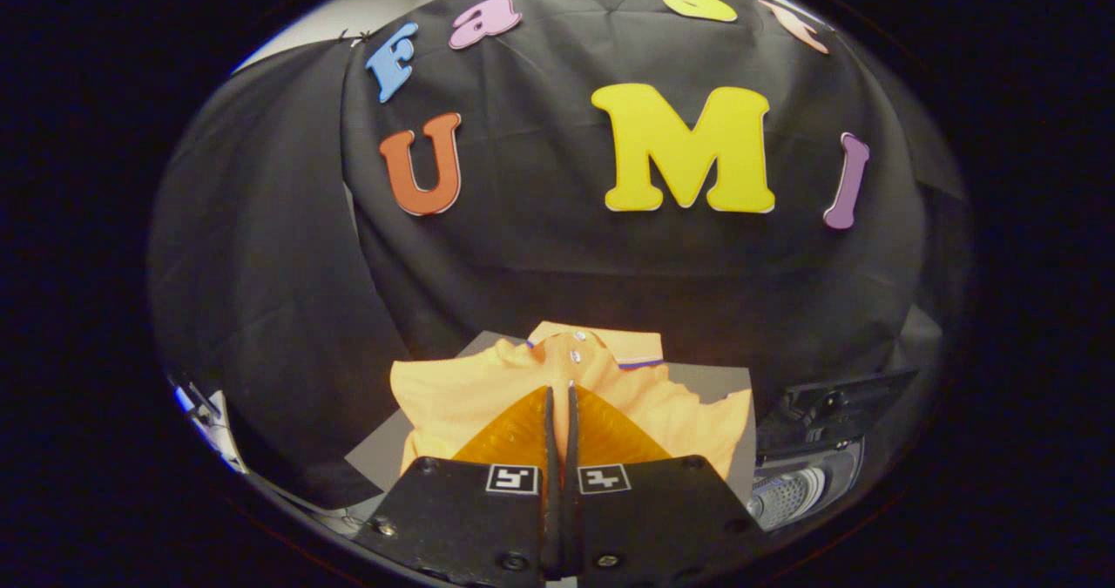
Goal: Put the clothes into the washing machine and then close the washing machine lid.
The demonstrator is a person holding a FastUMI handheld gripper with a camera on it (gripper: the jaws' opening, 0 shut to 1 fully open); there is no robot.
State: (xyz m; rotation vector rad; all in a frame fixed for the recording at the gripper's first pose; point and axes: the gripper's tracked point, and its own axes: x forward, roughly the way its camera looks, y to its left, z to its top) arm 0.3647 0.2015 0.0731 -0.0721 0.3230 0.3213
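While the tool [560, 396] sits low in the middle of the frame, its two fingers are pressed almost together with just a thin slit between them, and as far as I can tell nothing is caught in there, so it looks empty. Right ahead of the tips, and spreading out on both sides behind them, is the orange polo shirt [453, 396], lying fairly flat with its buttoned collar [582, 344] pointing away toward the booth wall. It's resting on a grey surface [379, 453], which peeks out to the lower left and past the far right of the shirt. Over at the lower right of the frame is the washing machine [806, 470], with its dark lid [836, 405] standing up and the perforated drum [784, 494] showing underneath, so it's open and near the shirt but off to the side. My guess is the pickup hasn't happened yet. What worries me: if the fingers go down this narrow they'll just shove the fabric along the surface instead of pinching it. Also, grabbing only one thin layer near the collar could let the shirt slip out mid-carry, or leave a sleeve hanging over the rim so the lid won't shut cleanly.
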